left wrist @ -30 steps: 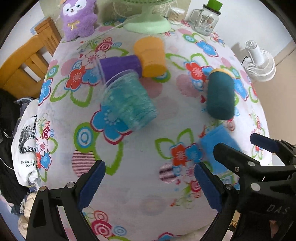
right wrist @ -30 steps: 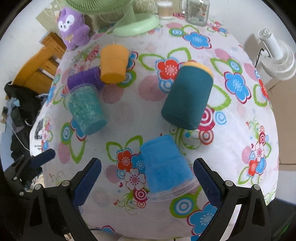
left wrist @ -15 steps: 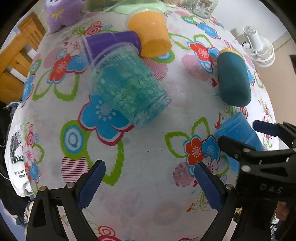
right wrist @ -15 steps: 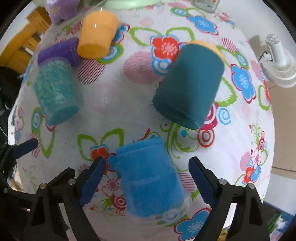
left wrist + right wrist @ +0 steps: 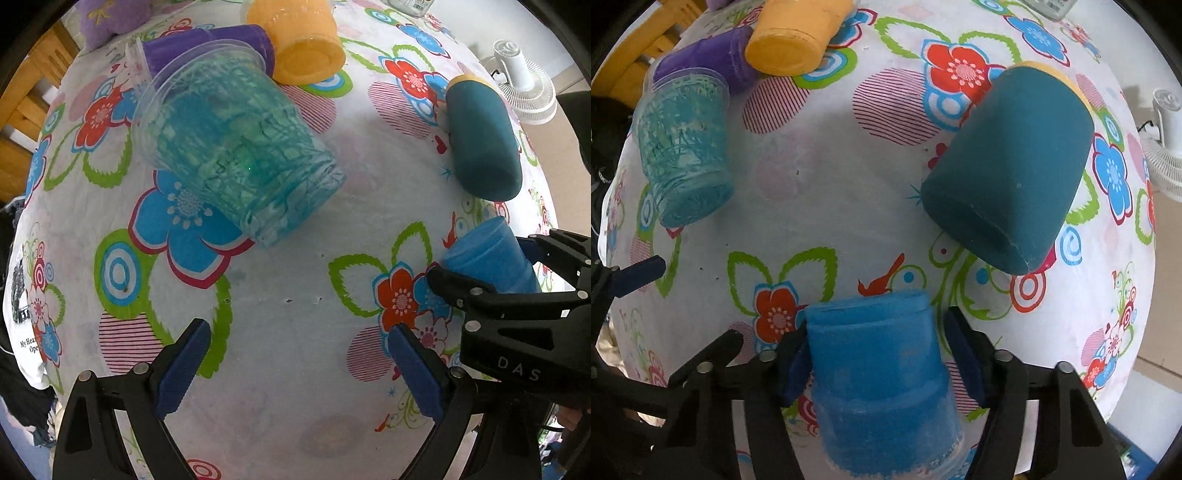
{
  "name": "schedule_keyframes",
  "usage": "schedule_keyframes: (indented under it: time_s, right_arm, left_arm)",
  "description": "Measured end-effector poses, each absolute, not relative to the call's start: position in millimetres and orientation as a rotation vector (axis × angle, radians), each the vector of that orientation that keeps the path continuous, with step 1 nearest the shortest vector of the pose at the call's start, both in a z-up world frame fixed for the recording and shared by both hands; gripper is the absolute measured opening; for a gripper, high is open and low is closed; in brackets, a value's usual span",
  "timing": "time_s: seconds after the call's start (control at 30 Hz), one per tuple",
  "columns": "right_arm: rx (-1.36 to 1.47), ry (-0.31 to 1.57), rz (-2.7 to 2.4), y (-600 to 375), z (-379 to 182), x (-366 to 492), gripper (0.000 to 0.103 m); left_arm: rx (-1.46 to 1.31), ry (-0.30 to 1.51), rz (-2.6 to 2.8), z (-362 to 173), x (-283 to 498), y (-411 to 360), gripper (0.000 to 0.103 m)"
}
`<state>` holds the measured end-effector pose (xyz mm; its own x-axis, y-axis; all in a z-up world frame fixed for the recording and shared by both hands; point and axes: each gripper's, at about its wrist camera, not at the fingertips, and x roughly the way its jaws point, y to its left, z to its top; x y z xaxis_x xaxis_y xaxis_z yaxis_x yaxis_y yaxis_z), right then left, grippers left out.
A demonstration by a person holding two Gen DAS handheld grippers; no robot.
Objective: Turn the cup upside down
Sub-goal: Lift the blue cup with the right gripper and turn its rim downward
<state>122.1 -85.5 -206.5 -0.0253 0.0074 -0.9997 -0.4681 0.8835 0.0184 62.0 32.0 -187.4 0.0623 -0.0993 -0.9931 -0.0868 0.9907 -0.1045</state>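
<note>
We see our right tool (image 5: pixel 875 360) straddling the blue cup (image 5: pixel 882 384), which lies on its side at the near edge of the desk (image 5: pixel 849 206); whether the pads actually grip it, we cannot tell. Our left tool (image 5: pixel 299 365) hangs spread apart over bare cloth, short of the clear turquoise cup (image 5: pixel 236 147).

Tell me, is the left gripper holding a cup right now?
No, the left gripper is open over bare tablecloth, and the nearest clear teal cup lies well ahead.
</note>
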Motion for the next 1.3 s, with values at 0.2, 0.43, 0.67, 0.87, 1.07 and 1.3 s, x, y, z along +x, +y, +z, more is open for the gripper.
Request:
schedule_keyframes:
  time_s: [0.2, 0.43, 0.67, 0.87, 1.07, 1.3]
  right_arm:
    - [-0.355, 1.513, 0.41, -81.1, -189.1, 109.6, 0.058]
    - [-0.291, 1.426, 0.397, -87.2, -153.2, 90.8, 0.058]
    - [-0.238, 1.293, 0.396, -99.5, -99.0, 65.5, 0.058]
    - [-0.211, 1.178, 0.43, -106.2, -72.1, 50.8, 0.058]
    - [-0.142, 1.079, 0.495, -114.9, -45.8, 42.1, 0.058]
    - [-0.146, 0.932, 0.542, -123.9, -29.6, 37.6, 0.058]
  left_arm:
    - [-0.15, 1.495, -0.014, -176.6, 56.9, 33.8, 0.098]
    - [-0.125, 1.436, -0.012, -144.3, 43.8, 34.8, 0.098]
    - [-0.089, 1.348, 0.001, -107.2, 25.6, 40.0, 0.098]
    - [-0.068, 1.285, 0.025, -85.9, 16.3, 41.2, 0.098]
    - [-0.08, 1.202, 0.032, -58.4, 5.3, 37.2, 0.098]
    - [-0.131, 1.15, 0.054, -43.7, 0.8, 31.6, 0.098]
